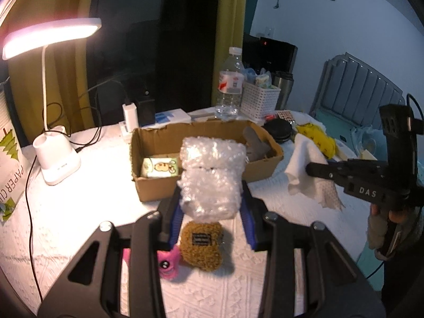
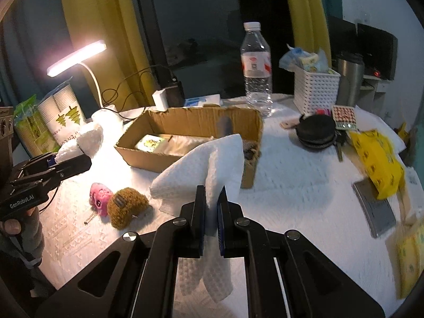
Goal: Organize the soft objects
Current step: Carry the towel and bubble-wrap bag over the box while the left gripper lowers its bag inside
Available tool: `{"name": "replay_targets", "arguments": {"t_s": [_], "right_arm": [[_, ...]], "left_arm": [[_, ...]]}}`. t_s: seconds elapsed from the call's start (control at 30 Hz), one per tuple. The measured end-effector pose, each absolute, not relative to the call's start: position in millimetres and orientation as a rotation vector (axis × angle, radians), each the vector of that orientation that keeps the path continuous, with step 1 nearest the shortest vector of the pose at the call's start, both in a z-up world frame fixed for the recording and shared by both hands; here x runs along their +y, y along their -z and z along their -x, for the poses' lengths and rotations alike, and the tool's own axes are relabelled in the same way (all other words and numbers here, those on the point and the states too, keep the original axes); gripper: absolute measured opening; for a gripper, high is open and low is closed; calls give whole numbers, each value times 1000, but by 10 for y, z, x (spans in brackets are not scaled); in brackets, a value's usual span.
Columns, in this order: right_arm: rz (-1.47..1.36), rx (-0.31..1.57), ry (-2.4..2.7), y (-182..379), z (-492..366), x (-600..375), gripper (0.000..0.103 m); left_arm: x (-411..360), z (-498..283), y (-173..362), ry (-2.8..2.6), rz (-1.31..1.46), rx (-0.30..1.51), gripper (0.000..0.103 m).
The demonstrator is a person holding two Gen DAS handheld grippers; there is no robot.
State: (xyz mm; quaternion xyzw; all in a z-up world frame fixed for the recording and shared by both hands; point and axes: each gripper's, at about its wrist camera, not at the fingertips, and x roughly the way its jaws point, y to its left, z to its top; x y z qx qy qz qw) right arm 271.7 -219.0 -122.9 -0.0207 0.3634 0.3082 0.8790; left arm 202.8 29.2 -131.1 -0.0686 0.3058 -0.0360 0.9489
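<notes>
Left tongs: my left tongs (image 1: 212,206) are clamped on a wad of bubble wrap (image 1: 212,177), the two jaws set fairly wide apart by its bulk.
Bubble wrap: it stands up out of my left tongs, lifted off the table, and its top covers part of the cardboard box (image 1: 148,143) beyond.
Right tongs: my right tongs (image 2: 211,212) are nearly closed, pinching a paper towel (image 2: 204,164) between the blue pads (image 2: 220,222).
Paper towel: it rises in folds ahead of my right tongs and hangs down behind them, held in front of the box's near corner.
Box: straight ahead of both tongs, open-topped, with a small printed packet (image 1: 160,168) inside at its left end.
Toys: a brown fuzzy toy (image 1: 202,246) lies on the table just below my left tongs, with a pink toy (image 1: 169,263) touching its left side.
Lamp: a lit desk lamp (image 1: 57,159) stands to the left of the box.
Bottle: a water bottle (image 2: 256,71) stands behind the box, a white basket (image 2: 315,94) to its right.
</notes>
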Motion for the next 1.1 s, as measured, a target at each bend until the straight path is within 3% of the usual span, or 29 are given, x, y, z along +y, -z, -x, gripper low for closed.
{"name": "replay_targets", "arguments": {"t_s": [0.73,1.1], "right_arm": [[69,678,-706,940,-3364,-1602,9],[54,723,-653,1217,-3773,-1619,9]], "left_arm": [[676,-2636,1195,17,152,565,39],[662,-3093,1524,-4,163,636,39]]}}
